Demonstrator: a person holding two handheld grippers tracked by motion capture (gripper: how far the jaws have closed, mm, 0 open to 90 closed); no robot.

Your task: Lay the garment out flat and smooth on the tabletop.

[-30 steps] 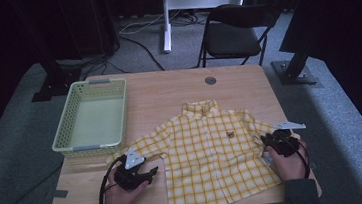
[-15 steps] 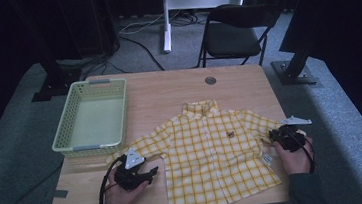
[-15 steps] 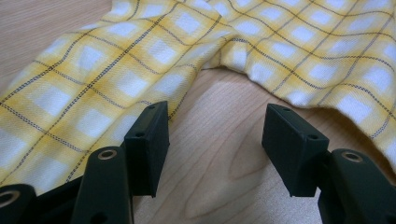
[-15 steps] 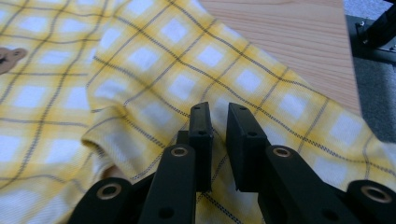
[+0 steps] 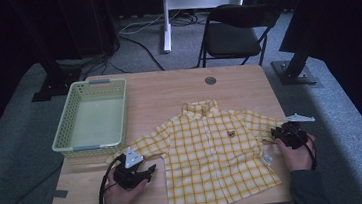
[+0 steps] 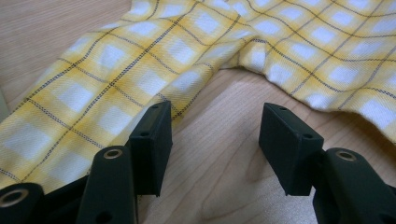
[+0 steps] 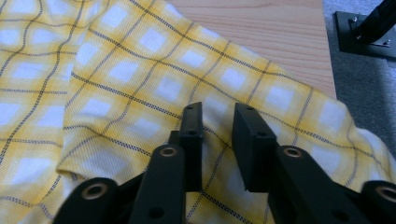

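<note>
1. Two grippers flank one yellow plaid shirt [image 5: 214,154], which lies spread flat, front up, on the table [image 5: 168,90] towards its near right corner; collar points to the far edge, hem lies at the near edge
2. Left gripper [image 6: 212,135]: jaws spread wide with bare wood between them, one jaw tip at the hem of the shirt's sleeve [image 6: 116,79]. Risk: closing from here is likely to catch no cloth, or only a sliver of hem that slips out on lifting
3. Right gripper [image 7: 217,126]: jaws drawn near together over the other sleeve [image 7: 261,107], a narrow gap visible between them. Whether cloth is pinched cannot be told. Risk: a shallow bite lets the sleeve slide free
4. Right sleeve end hangs at the right edge of the table. Risk: a pull towards that edge may drag the shirt off onto the floor
5. Uneven timing between the two grippers would skew or wrinkle the flat shirt
6. Green basket [image 5: 92,118] stands at the far left corner, well apart from the shirt; no interference expected
</note>
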